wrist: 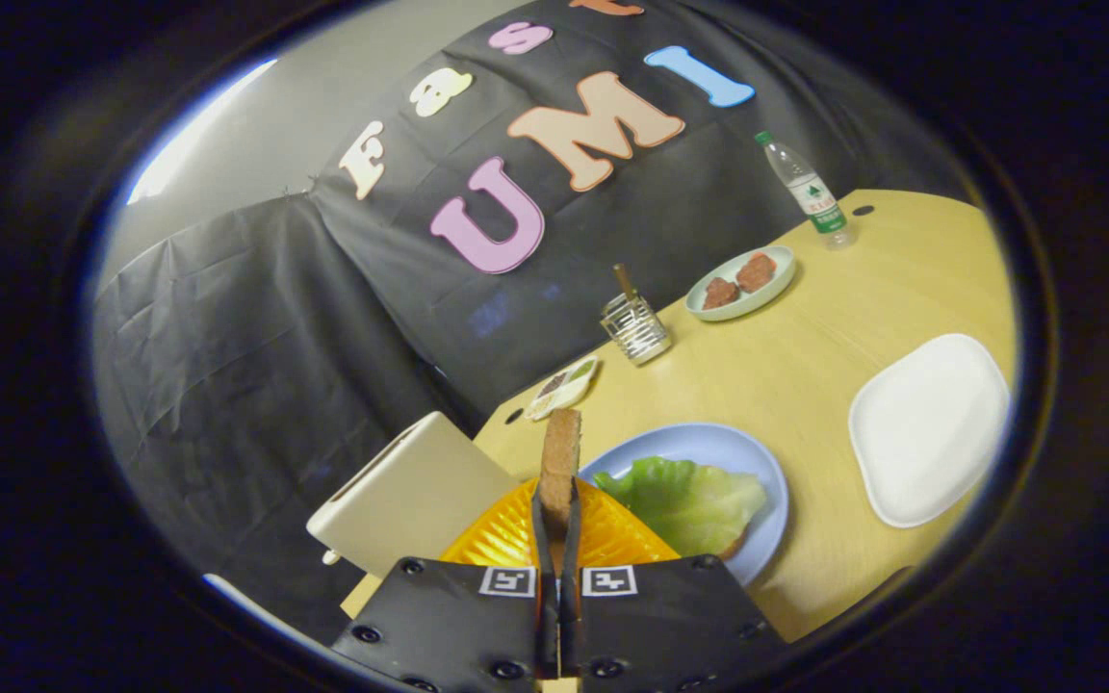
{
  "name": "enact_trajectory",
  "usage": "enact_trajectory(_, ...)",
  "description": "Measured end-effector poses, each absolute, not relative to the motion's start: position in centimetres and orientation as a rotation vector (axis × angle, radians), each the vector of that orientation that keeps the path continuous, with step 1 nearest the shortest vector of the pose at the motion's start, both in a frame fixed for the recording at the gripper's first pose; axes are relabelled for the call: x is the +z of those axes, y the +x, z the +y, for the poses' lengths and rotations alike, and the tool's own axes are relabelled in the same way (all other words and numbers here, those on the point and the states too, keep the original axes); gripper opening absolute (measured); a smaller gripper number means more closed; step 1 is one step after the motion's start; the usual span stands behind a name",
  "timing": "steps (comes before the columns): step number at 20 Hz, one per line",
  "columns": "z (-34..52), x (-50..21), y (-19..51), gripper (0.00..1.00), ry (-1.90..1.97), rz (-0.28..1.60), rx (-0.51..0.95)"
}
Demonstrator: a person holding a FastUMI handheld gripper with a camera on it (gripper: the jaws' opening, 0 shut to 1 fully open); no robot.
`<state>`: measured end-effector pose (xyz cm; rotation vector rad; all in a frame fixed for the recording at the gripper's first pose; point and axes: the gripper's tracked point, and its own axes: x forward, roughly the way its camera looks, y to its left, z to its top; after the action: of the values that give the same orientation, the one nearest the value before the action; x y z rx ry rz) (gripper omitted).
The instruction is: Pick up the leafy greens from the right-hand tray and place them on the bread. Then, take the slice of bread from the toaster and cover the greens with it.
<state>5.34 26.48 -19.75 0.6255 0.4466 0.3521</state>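
my tongs (pixel 557 520): the two fingers are pressed together on the bread slice, gripping its lower edge from both sides; i hold it edge-on, standing upright, so it stays clear of the things below.
bread slice (pixel 560 452): brown, rough-crusted, thin as seen from the edge; it rises straight out from between my fingers, lifted above the table, not resting on anything.
orange thing (pixel 506 534): a ribbed orange surface just under and behind my fingertips; i cannot tell what it is, perhaps a dish.
toaster (pixel 410 496): a cream-coloured box just left of my fingers, at the near corner of the table; i judge the slice came out of it, since its top sits right beside my grip.
blue plate (pixel 757 462): just right of my fingers, holding the sandwich in progress.
leafy greens (pixel 689 500): a pale green, crinkled leaf lying flat on the plate, with a sliver of bread crust peeking out beneath its near edge; so the greens step looks done, and the covering is left.
next move: as i judge it, swing right, tip the slice flat, lower it on the leaf.
white tray (pixel 930 428): further right, square with rounded corners.
table (pixel 805 366): light wood.
small dish (pixel 564 387): beyond the slice, contents too small to tell.
wire holder (pixel 635 327): past that, a stick standing in it.
far plate (pixel 741 281): pale, with two reddish-brown pieces.
bottle (pixel 808 192): clear, green cap, farthest back.
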Motion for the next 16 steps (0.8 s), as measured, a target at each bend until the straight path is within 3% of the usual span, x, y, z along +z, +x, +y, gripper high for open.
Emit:
enact_trajectory(6, 24.9, -22.2, 5.4, 0.05, 0.504, 0.486, 0.269)
enact_trajectory(16, 22.4, -23.5, 5.6, 0.54, 0.223, 0.474, 0.143)
